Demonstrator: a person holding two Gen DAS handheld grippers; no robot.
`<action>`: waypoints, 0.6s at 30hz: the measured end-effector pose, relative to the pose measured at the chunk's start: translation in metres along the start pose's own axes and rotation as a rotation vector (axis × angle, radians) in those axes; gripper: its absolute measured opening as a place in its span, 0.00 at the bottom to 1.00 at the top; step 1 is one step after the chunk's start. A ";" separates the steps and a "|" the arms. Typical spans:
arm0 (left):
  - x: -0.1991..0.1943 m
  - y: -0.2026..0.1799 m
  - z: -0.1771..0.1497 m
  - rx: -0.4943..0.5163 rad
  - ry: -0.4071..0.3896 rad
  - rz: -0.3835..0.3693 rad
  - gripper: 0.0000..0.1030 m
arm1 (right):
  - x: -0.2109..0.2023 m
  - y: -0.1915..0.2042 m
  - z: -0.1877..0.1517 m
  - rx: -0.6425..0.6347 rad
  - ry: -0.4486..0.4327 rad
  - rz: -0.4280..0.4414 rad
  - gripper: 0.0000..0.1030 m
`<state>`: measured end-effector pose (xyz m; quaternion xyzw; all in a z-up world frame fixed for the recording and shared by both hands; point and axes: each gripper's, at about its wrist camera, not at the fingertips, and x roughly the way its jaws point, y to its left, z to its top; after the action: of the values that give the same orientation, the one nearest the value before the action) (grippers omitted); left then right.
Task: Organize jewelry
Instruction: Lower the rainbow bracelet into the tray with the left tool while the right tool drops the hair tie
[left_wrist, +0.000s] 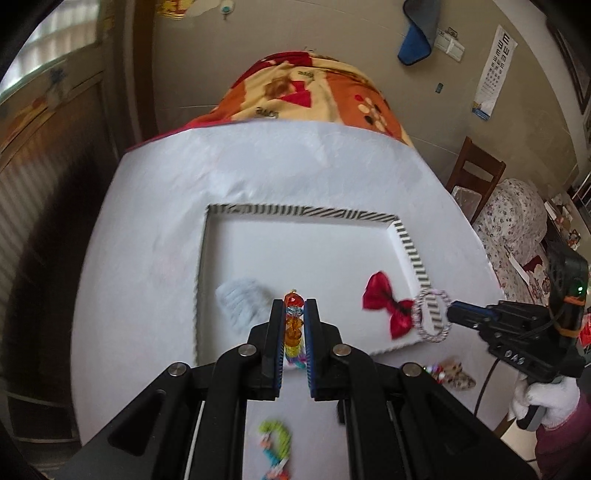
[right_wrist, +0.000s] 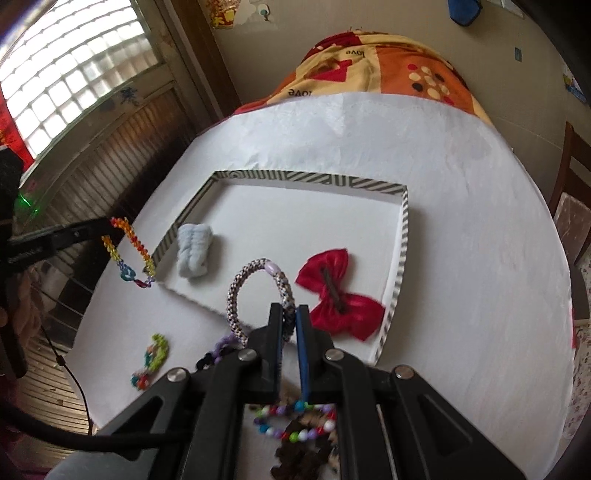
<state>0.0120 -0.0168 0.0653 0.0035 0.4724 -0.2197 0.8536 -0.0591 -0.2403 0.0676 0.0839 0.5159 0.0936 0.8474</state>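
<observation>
My left gripper is shut on a rainbow bead bracelet, which hangs in the air just left of the tray's near-left corner in the right wrist view. My right gripper is shut on a black-and-white woven bracelet, held over the near edge of the striped-rim white tray; in the left wrist view the bracelet hangs at the tray's right rim. In the tray lie a pale blue scrunchie and a red bow.
On the white table, near me, lie a green and multicolour bracelet, a purple and black piece, a coloured bead bracelet and a dark patterned hair piece. A patterned blanket covers the table's far end. A chair stands right.
</observation>
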 end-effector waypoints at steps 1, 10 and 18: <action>0.007 -0.004 0.004 0.003 0.004 -0.006 0.00 | 0.003 -0.002 0.003 0.000 0.002 -0.008 0.07; 0.083 -0.031 0.023 0.017 0.069 -0.020 0.00 | 0.053 -0.050 0.040 0.102 0.034 -0.080 0.07; 0.127 -0.016 0.017 -0.013 0.132 0.062 0.00 | 0.103 -0.070 0.056 0.112 0.085 -0.131 0.07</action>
<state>0.0776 -0.0820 -0.0248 0.0271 0.5287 -0.1896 0.8269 0.0418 -0.2850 -0.0122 0.0935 0.5601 0.0124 0.8230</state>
